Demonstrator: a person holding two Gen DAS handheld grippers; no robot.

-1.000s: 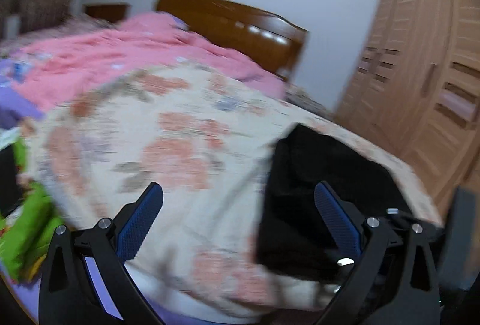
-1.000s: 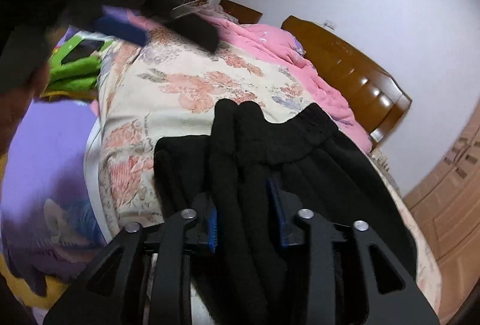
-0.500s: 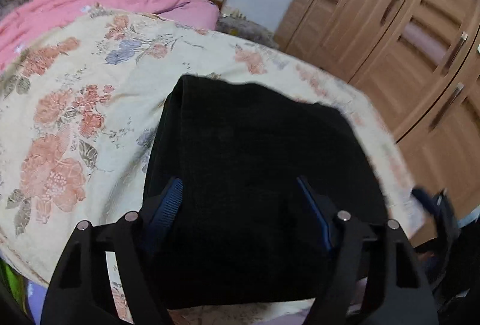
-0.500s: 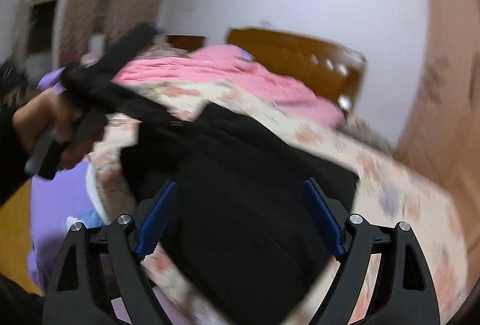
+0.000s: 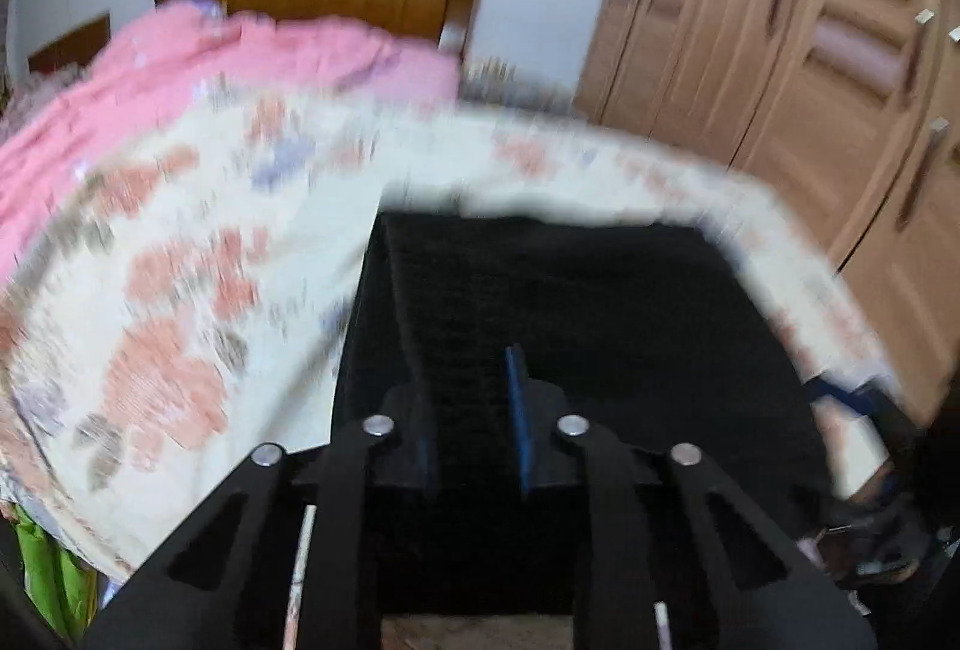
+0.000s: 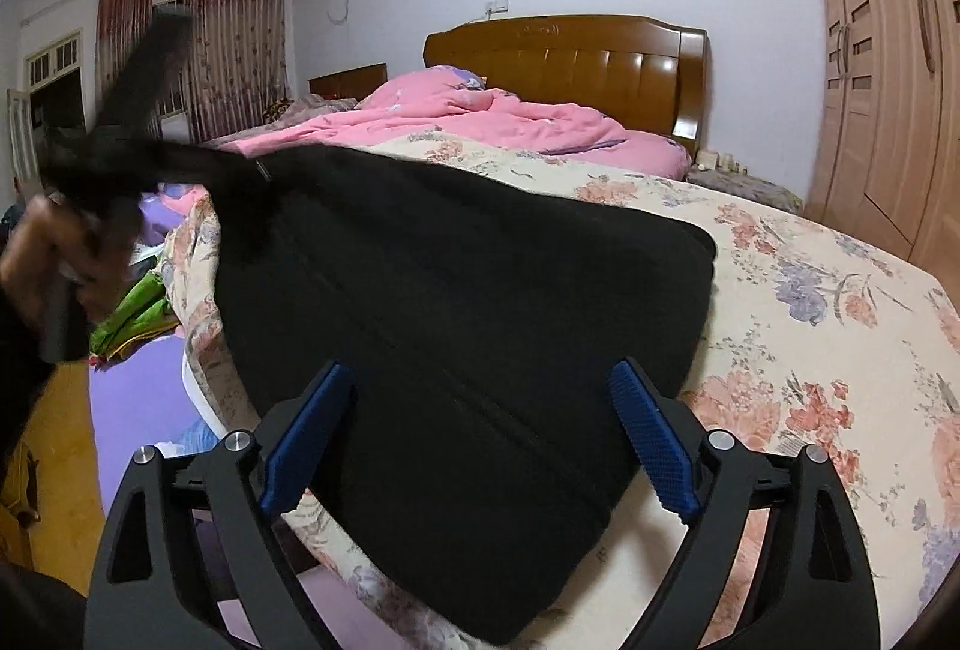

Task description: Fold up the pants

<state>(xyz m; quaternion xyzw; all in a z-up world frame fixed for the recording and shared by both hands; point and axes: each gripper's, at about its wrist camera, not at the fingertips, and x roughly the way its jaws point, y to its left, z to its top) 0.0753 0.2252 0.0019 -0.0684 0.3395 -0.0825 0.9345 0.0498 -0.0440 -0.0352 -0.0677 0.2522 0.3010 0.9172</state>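
Observation:
The black pants lie folded in a thick slab on the floral bed cover, near its front corner. In the left wrist view my left gripper is closing, its blue pads pinching a raised ridge of the pants at the near edge. From the right wrist view that gripper is a dark blur at the pants' lifted left corner, with a person's hand on it. My right gripper hovers over the near end of the pants. Its jaws are opening wide and its pads touch nothing.
A rumpled pink quilt lies toward the wooden headboard. A tall wooden wardrobe stands to the right of the bed. Green cloth and a purple sheet lie off the bed's left edge.
My left gripper swung over the pants and went from wide open to pinched on a fold. My right gripper let go of the bunched fabric, opened wide and rolled level.

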